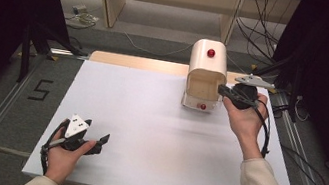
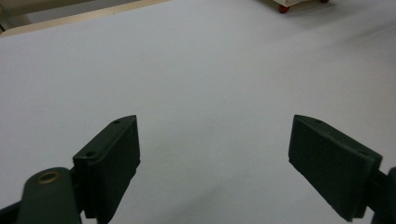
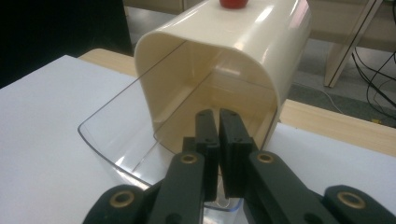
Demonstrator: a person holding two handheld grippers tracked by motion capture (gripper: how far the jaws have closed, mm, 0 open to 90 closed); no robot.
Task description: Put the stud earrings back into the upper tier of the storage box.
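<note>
Cream plastic bread box standing upright at the far right of the white counter, red knob on its rounded top, a second red knob low on its front. Clear roll-top lid swung open and lying out in front of the box mouth, curved like a shallow tray. Right gripper held level at the right side of the open mouth, pointing leftward into it in the high view; jaws pressed nearly together, tips reaching over the clear lid's rim toward the hollow cream interior. Whether anything thin is pinched between them cannot be told. Left gripper well apart from the box, low over the near left corner of the counter, pointing toward the middle. Jaws there spread wide, nothing between the black pads but bare white surface, the box's red foot knob just visible far off.
</note>
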